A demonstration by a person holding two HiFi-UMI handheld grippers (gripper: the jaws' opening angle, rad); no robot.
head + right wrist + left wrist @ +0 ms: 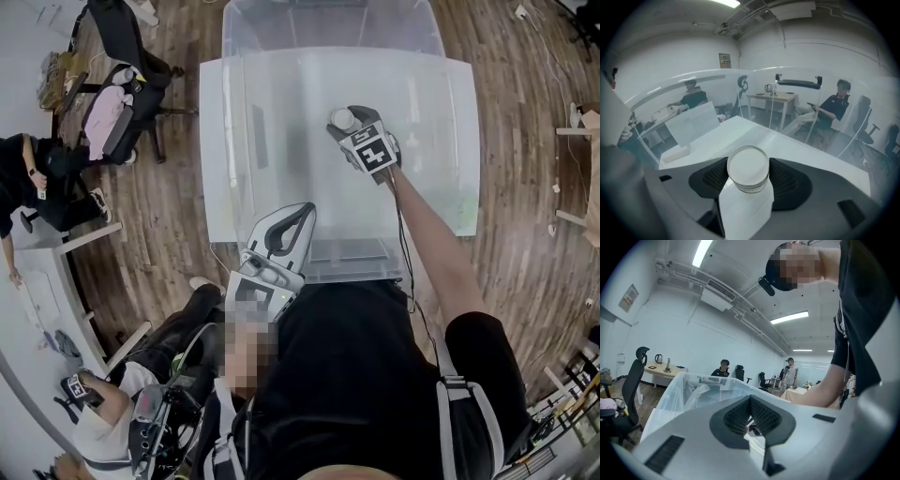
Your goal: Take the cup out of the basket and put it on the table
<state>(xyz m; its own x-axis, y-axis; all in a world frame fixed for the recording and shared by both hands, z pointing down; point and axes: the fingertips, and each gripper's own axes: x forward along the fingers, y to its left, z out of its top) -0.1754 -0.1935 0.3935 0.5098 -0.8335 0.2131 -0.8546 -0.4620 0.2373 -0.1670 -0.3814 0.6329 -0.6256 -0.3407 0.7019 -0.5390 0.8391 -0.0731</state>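
Head view, cup (342,118): small, white and round, gripped by the right gripper (349,124) over the middle of the basket.
Head view, basket (281,23): a long clear bin that lies across the white surface (211,141). I see nothing else on its floor from here.
Head view, surface: only bare strips show at the left and right of the basket, so I judge the room for setting the cup down is narrow.
Head view, left gripper (305,211): near the person's body, at the near edge of the basket, fingers pressed together on nothing.
Left gripper view, fingers (736,416): the dark ribbed pads meet at the tips, with nothing between them.
Left gripper view, basket (689,390): the clear wall is ahead, and I cannot tell what the pale shapes behind it are.
Right gripper view, cup (747,168): one round white end faces the camera, and the fingers (790,180) pinch it from both sides.
Right gripper view, basket (811,108): clear walls stand around the gripper, so I judge the cup is not yet out.
Right gripper view, pale sheet (691,124): it stands to the left, and I cannot tell whether it is inside the basket.
Right gripper view, handling: the cup seems light and stiff. Its smooth round wall may slip or turn, so a hold across the wall, as here, seems right.
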